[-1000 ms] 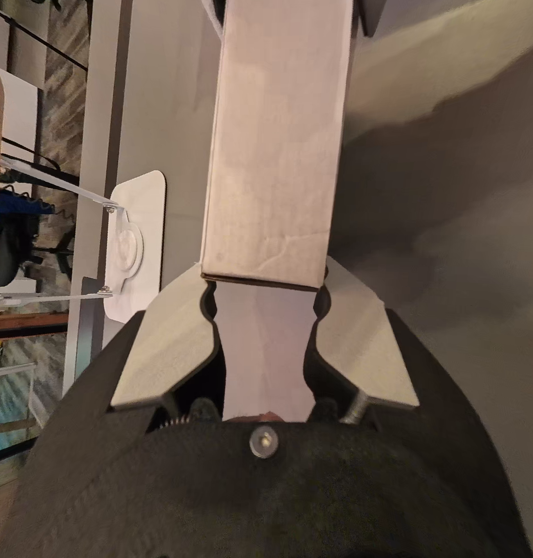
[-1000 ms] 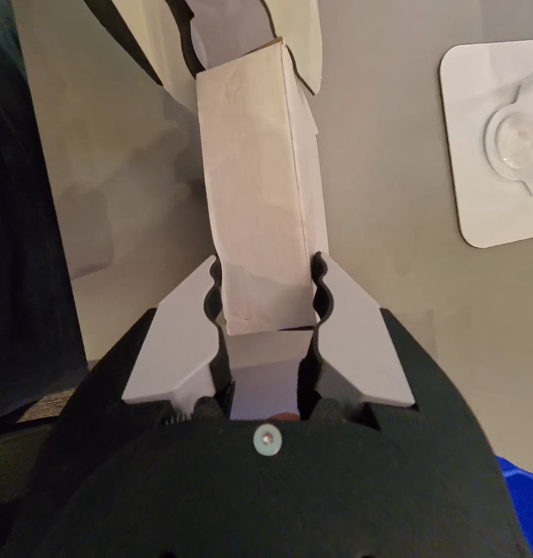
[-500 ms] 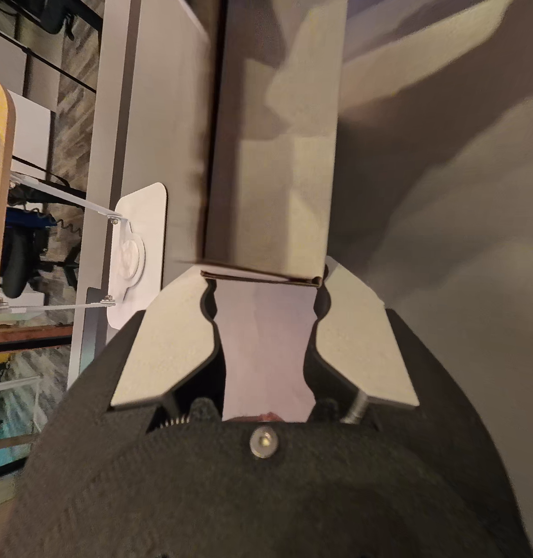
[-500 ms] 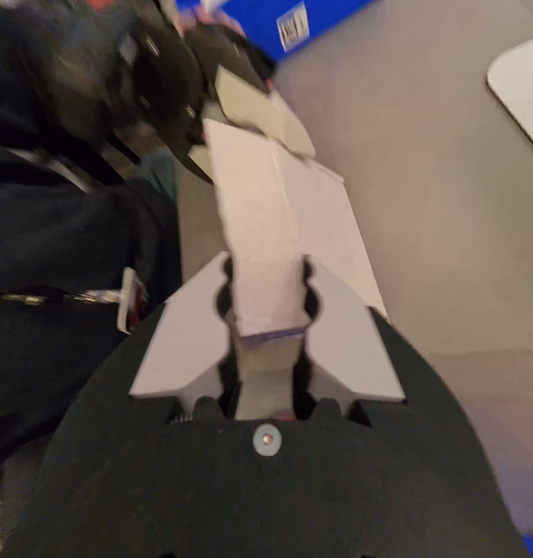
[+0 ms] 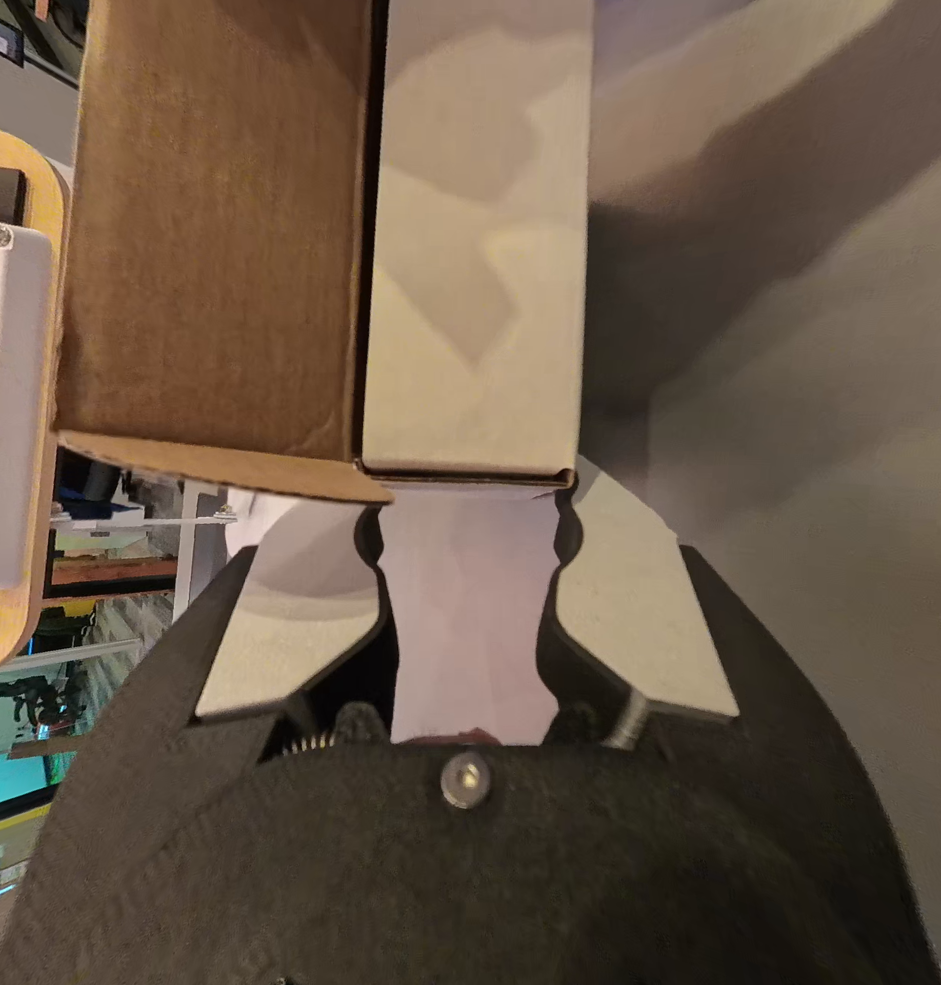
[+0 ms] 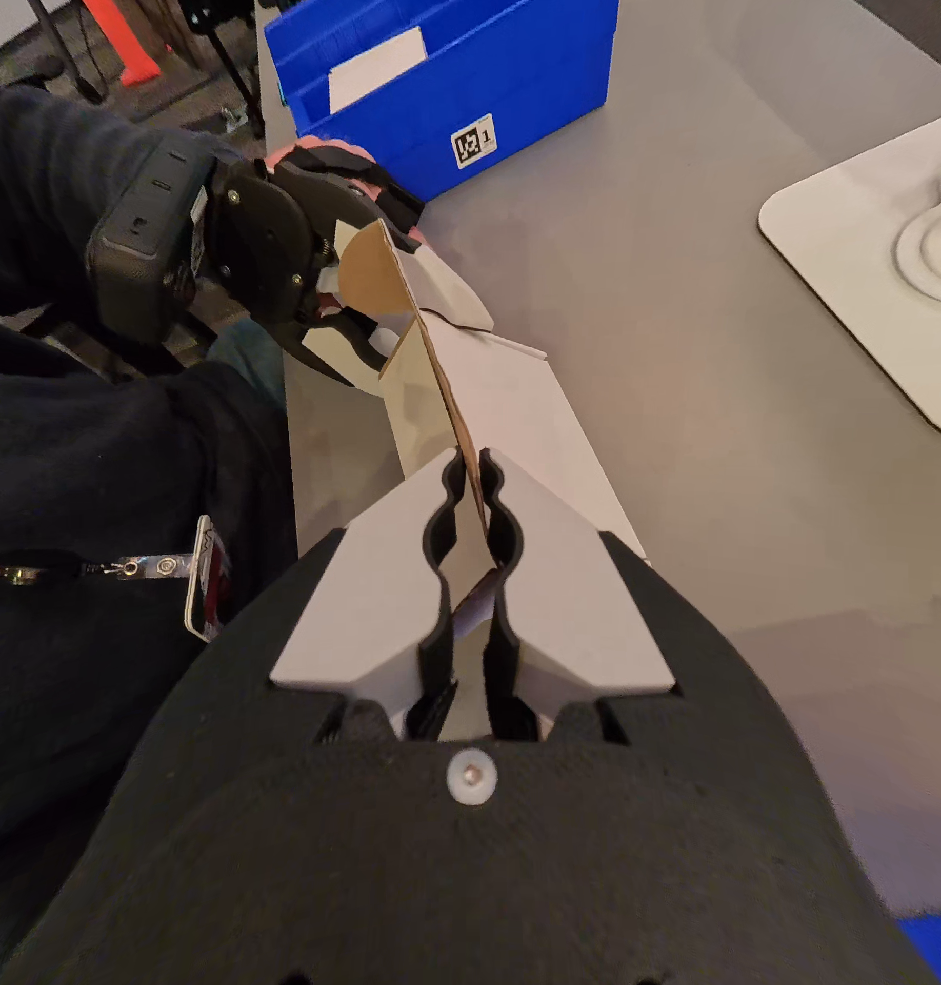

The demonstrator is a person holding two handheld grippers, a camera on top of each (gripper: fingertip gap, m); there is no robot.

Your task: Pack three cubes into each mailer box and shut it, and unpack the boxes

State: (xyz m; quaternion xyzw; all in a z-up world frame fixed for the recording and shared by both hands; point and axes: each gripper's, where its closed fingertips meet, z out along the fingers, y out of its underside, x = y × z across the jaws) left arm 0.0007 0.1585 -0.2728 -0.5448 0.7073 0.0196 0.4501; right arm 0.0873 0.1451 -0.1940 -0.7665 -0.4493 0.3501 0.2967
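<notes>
We find the white mailer box [image 6: 516, 405] lying on the grey table [image 6: 724, 330], near the person's edge of it, with its lid [image 6: 447, 384] raised so that the brown inner face [image 5: 217, 229] shows in the left wrist view. The right gripper [image 6: 473, 469] has its jaws drawn nearly together, pinching the free edge of the lid; the thin cardboard passes between the black wavy pads, and one fingertip [image 6: 516, 527] bears against it. The left gripper [image 5: 468, 511] has its jaws spread to the width of the box's narrow end, one finger on each side of it; the right finger [image 5: 633, 602] sits at the box corner, though we cannot confirm firm contact on both sides. In the right wrist view the left gripper [image 6: 351, 314] appears at the far end of the box, held by a hand [image 6: 324, 160]. Whether cubes lie inside cannot be seen. Beyond the box stands a blue bin [image 6: 457, 80] bearing a square marker label, and a white plate-like base [image 6: 857, 256] rests on the table well apart to the right.
</notes>
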